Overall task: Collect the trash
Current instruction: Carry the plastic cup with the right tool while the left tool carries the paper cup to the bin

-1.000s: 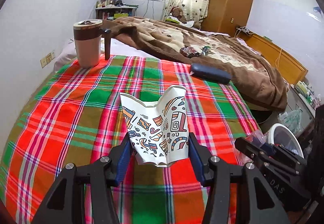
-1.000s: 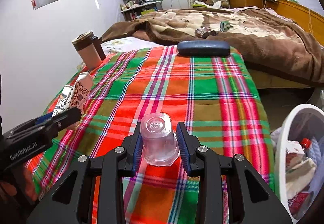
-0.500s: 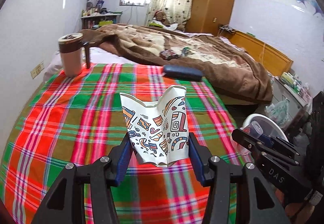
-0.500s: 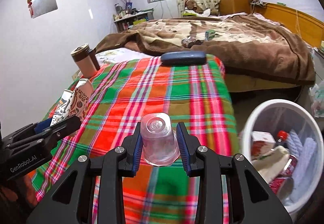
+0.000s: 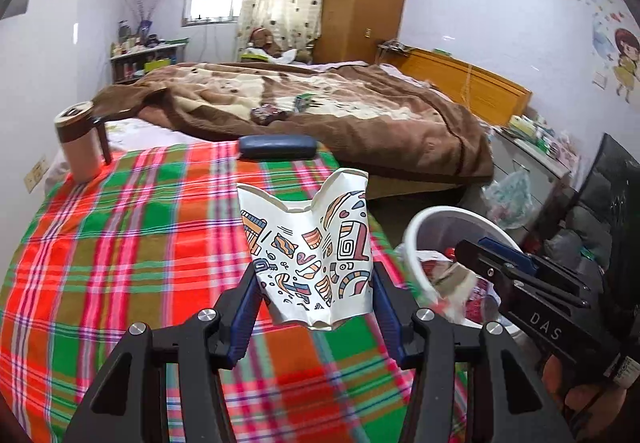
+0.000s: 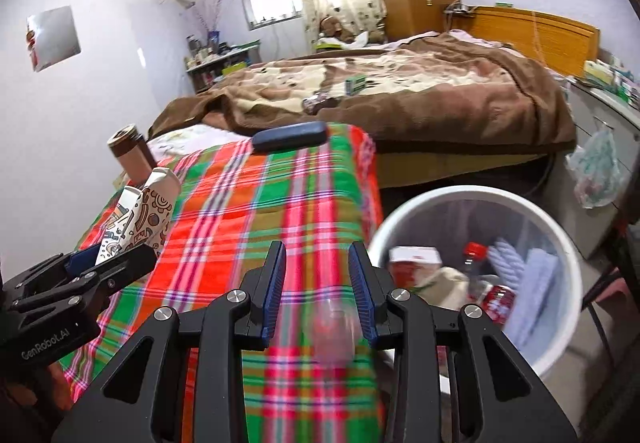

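The left gripper (image 5: 316, 299) jaws pinch a crushed patterned paper cup (image 5: 310, 247); the right gripper (image 6: 318, 283) jaws hold a blurred clear plastic cup (image 6: 334, 335) beside the white trash bin (image 6: 560, 227).

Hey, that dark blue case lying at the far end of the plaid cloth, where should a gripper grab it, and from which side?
Grip the dark blue case at its middle, across its narrow width, coming down from above. It lies flat on the plaid cloth, long and low, so one finger fits behind each long side; end to end it probably looks too long to span.
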`<action>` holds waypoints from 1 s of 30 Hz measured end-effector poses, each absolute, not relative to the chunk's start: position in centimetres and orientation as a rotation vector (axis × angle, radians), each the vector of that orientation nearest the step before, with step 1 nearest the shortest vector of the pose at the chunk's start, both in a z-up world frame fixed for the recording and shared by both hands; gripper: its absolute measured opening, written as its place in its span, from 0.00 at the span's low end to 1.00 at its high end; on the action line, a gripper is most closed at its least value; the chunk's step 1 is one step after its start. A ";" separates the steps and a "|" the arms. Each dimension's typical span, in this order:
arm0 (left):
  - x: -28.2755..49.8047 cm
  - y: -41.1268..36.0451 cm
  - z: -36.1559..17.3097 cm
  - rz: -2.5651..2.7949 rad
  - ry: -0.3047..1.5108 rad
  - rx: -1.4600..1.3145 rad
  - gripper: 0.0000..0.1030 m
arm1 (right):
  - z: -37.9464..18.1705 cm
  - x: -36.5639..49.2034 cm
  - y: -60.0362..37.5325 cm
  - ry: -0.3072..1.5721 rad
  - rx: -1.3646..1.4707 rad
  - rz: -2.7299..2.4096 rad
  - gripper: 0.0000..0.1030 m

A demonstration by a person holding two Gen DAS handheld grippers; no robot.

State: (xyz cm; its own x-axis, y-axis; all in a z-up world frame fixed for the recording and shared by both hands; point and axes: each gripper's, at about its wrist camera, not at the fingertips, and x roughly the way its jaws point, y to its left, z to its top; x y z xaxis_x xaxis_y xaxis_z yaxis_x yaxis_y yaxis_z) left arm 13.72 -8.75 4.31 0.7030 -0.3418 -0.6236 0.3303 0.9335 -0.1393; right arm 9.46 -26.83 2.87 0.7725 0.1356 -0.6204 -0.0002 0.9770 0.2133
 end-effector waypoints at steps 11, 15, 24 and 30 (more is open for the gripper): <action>13.1 -13.2 4.1 -0.449 0.704 -0.004 0.52 | 2.5 7.8 -31.5 0.676 0.241 -0.023 0.33; 13.4 -12.3 3.7 -0.417 0.711 -0.008 0.52 | 1.5 8.1 -30.6 0.687 0.252 0.048 0.33; 14.0 -9.3 2.5 -0.364 0.737 -0.040 0.52 | -1.9 10.1 -27.1 0.768 0.202 0.146 0.44; 14.2 -9.1 1.8 -0.367 0.757 -0.049 0.52 | -2.8 11.0 -26.3 0.801 0.197 0.170 0.44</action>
